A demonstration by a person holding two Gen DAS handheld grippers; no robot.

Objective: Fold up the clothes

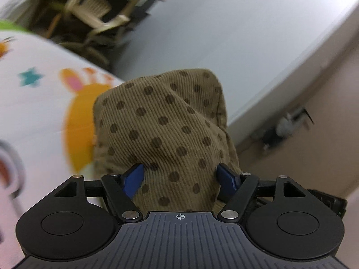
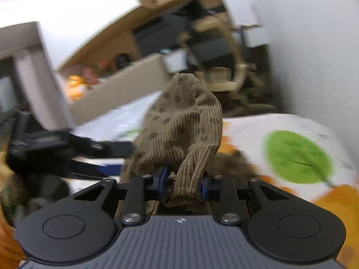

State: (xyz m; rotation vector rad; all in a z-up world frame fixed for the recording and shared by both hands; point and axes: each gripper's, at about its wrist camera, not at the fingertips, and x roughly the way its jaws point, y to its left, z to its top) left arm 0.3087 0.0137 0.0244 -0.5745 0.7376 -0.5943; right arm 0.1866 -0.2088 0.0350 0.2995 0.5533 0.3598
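Note:
A brown corduroy garment (image 1: 161,121) with dark dots stands up in a bunch above the printed bedsheet (image 1: 33,103). My left gripper (image 1: 180,177) is shut on a thick fold of it, and the cloth fills the wide gap between the blue pads (image 1: 134,177). In the right wrist view the same garment (image 2: 186,121) rises as a peak, and my right gripper (image 2: 184,182) is shut on a narrow gathered part of it. The left gripper (image 2: 125,148) reaches in from the left of that view and meets the cloth's left side. The garment's lower part is hidden behind both grippers.
The sheet (image 2: 296,154) is white with a green leaf and orange shapes. A pale chair (image 1: 96,15) stands past the bed's far edge, by a grey-white wall (image 1: 224,33). A cardboard box (image 2: 125,85) and a wooden desk (image 2: 139,18) lie beyond the bed.

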